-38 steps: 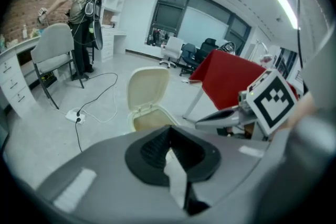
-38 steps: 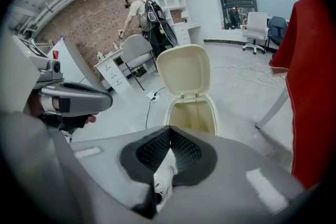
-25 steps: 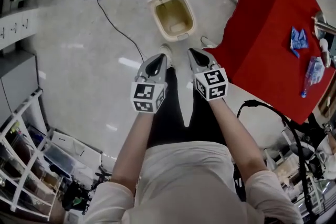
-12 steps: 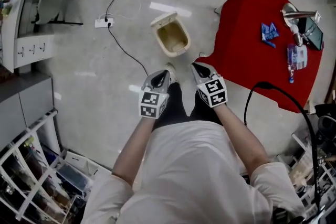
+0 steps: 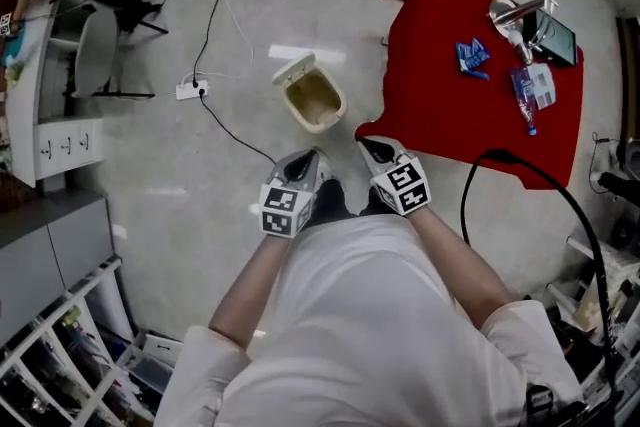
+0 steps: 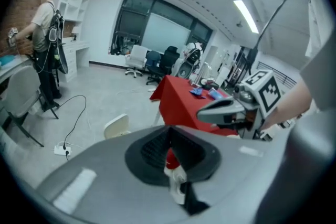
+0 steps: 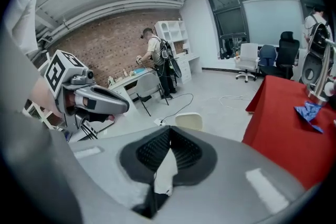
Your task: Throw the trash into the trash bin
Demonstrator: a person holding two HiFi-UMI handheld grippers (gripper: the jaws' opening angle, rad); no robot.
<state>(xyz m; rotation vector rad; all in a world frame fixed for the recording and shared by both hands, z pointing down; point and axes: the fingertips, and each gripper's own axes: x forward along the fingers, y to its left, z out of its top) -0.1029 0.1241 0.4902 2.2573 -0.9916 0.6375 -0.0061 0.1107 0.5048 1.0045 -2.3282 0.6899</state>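
The beige trash bin point(image 5: 312, 100) stands open on the floor, its lid point(image 6: 116, 126) tipped back, just left of the red table point(image 5: 470, 115). On the table lie a blue wrapper point(image 5: 470, 55) and a plastic bottle point(image 5: 528, 87). My left gripper point(image 5: 308, 158) and right gripper point(image 5: 370, 148) hang side by side in front of my body, above the floor near the bin. Both are shut with nothing between the pads: the left gripper's point(image 6: 169, 129) jaws meet at the tips, and so do the right gripper's point(image 7: 170, 131). The wrapper point(image 7: 310, 111) also shows at the right.
A power strip with its cable point(image 5: 190, 90) lies on the floor left of the bin. A chair point(image 5: 95, 65) and desks stand far left, wire shelves point(image 5: 60, 355) at the lower left. A black cable point(image 5: 480, 185) loops beside the table. A person point(image 6: 44, 34) stands at a desk.
Both grippers have risen together, still shut and side by side. The head view has pulled up and back, so the bin and the red table look smaller and farther.
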